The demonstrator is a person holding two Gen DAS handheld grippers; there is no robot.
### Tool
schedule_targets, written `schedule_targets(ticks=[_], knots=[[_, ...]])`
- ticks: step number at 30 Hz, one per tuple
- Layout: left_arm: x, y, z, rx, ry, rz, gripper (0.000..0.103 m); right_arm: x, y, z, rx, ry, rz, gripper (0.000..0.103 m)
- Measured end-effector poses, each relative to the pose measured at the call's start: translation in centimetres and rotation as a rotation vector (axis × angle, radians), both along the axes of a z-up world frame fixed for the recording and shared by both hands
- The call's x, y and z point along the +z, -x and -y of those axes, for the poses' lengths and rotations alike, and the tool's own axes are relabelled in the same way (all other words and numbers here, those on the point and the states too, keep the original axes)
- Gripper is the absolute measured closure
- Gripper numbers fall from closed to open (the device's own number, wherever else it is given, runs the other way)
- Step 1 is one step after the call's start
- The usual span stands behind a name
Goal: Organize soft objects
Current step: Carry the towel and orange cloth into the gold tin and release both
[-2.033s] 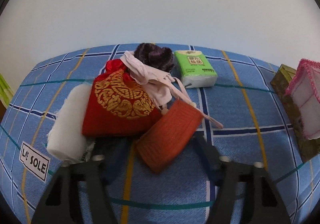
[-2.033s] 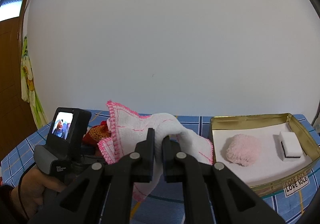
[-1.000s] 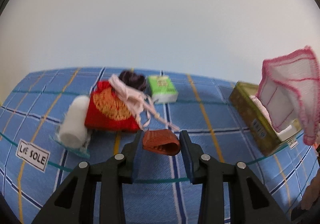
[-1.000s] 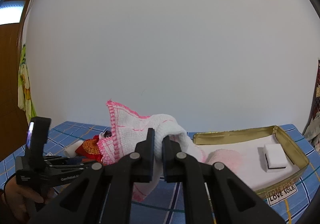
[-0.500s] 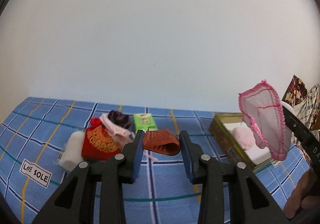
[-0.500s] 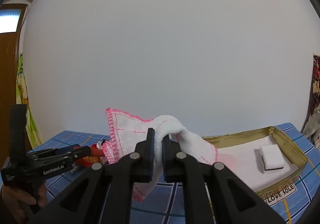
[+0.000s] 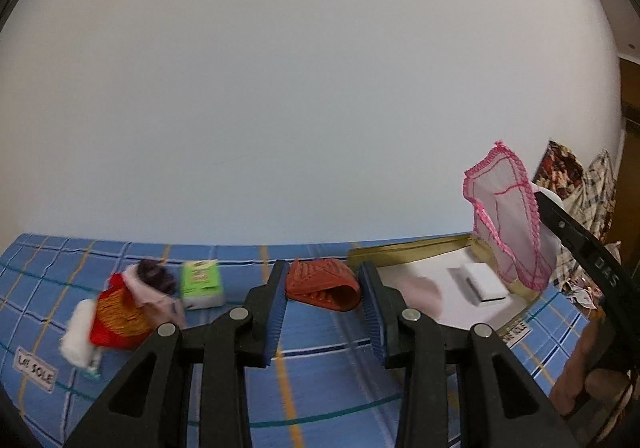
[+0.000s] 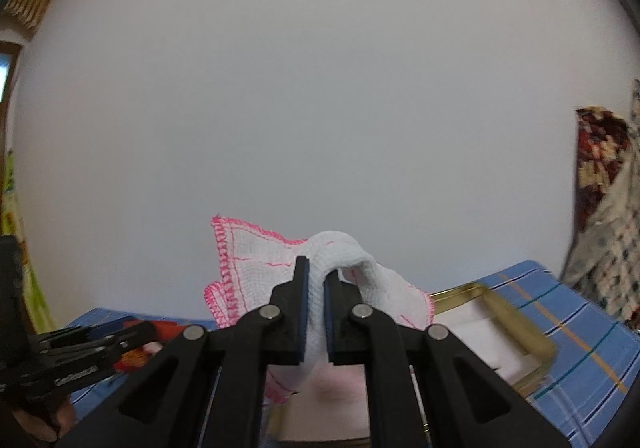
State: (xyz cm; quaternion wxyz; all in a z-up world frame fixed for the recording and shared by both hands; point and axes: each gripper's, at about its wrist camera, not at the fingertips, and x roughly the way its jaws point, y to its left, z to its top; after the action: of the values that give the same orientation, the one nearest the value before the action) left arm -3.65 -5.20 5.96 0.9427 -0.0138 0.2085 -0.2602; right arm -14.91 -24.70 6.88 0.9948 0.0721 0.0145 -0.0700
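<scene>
Right now the left gripper (image 7: 323,298) is clenched on an orange-red knit piece (image 7: 322,284), lifted above the blue checked cloth (image 7: 312,380) at frame centre. Right gripper (image 8: 314,280) is clamped on a white cloth w/ pink edging (image 8: 256,260), held up above the gold tin (image 7: 404,251) at right. Other soft bits, incl. a red pouch (image 7: 118,322) & green tissue pack (image 7: 200,284), sit lower left.

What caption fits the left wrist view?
Left gripper carries an orange knit pouch toward the gold tin; pink-edged cloth hangs at right.

Left wrist view angled down over the table (image 7: 320,380) — right wrist view level, both sharing the tin (image 7: 404,250).
</scene>
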Motion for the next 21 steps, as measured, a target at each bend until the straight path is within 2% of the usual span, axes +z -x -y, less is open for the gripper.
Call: schedule_targets(ticks=[6, 10, 21], knots=[[-0.4, -0.2, 4.4, -0.063, 0.008, -0.005, 0.065, 0.0, -0.1, 5.0, -0.121, -0.001, -0.007, 0.097], [-1.0, -0.4, 7.4, -0.100, 0.002, -0.027, 0.065, -0.6, -0.5, 7.0, -0.191, 0.048, -0.048, 0.097], [-3.3, 0.0, 14.8, -0.179, -0.073, -0.046, 0.065, -2.7, -2.5, 11.9, -0.247, 0.065, -0.189, 0.097]])
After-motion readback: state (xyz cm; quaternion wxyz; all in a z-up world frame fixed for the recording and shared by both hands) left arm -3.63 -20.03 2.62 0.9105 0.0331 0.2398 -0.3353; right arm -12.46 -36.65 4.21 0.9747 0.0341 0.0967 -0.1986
